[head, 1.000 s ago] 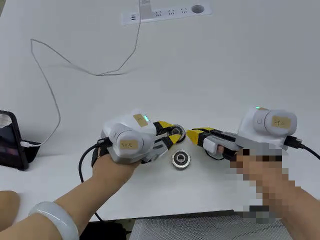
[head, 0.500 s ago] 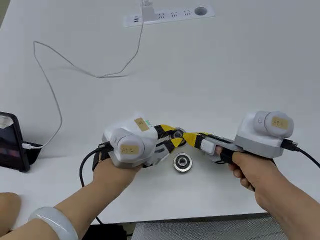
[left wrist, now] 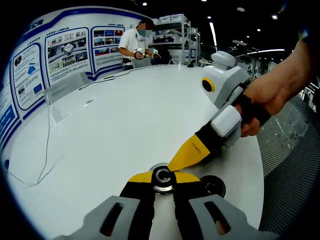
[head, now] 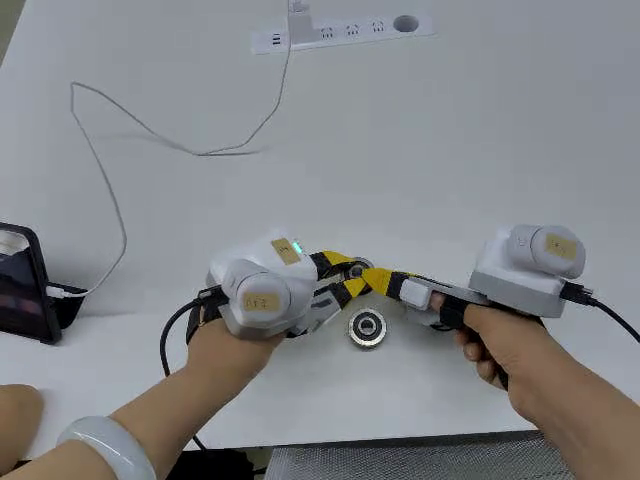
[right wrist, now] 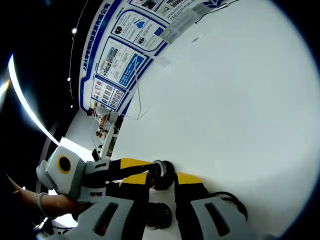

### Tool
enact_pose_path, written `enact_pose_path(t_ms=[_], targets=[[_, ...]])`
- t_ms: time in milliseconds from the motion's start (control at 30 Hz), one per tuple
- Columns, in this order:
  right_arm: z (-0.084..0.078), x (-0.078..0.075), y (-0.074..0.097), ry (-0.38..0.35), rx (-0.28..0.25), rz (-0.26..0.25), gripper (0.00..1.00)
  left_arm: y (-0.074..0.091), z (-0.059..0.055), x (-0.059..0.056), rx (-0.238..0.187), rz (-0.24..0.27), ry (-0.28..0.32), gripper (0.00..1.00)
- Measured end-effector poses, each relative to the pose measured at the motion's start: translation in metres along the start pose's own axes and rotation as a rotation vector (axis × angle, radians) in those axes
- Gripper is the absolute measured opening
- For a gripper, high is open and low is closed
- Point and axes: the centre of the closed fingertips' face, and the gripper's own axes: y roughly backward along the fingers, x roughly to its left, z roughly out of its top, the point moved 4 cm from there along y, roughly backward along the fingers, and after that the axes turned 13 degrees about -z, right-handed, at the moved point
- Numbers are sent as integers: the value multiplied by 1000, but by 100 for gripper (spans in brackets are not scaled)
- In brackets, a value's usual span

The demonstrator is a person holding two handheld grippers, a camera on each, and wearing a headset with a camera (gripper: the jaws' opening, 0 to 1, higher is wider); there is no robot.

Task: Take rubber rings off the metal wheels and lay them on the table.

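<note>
The held wheel (left wrist: 162, 177), a small shiny disc with a dark rim, sat just behind the loose wheel (head: 366, 327), which lay flat on the white table (head: 450, 150). The left gripper (left wrist: 163, 176) clamped it between yellow tips. The right gripper (right wrist: 162, 179) stood narrow around it; whether it gripped, I could not tell. The tan stickers (head: 258, 301) on both grippers bore writing too small to read.

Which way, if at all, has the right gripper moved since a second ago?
Yes. The right gripper slid left: its tips, earlier right of the loose wheel, now sit straight beyond it, at the held wheel.
</note>
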Motion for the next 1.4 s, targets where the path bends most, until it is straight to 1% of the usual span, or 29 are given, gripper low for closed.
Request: enact_pose_path(t_ms=[100,133,300,400,433,500,533,833,967,1133,1233,1300,1400], targets=[[-1,2,1,-10,1,6,21,0,0,0,-2,-1,1,14],[-1,3,1,-28,1,9,21,0,0,0,-3,-2,2,14],[-3,6,4,-56,2,17,22,0,0,0,-6,-3,6,14],[-3,8,6,-52,0,19,22,0,0,0,-5,-3,6,14],[-5,10,6,-51,12,37,20,0,0,0,-5,-3,6,14],[-4,10,8,-54,1,33,20,0,0,0,-6,-4,7,14],[-3,10,7,-53,1,39,19,0,0,1,-6,-4,7,14],[-2,7,6,-48,-10,38,18,1,0,1,-7,-4,8,14],[-3,8,4,-68,-2,51,19,1,1,1,-8,-4,9,14],[0,10,7,-61,-16,50,19,1,0,2,-9,-4,9,14],[4,10,9,-64,-32,54,16,1,0,2,-9,-5,9,14],[4,9,8,-47,-28,49,15,1,0,2,-10,-5,9,14],[4,8,7,-45,-23,48,13,1,0,2,-10,-5,9,14]])
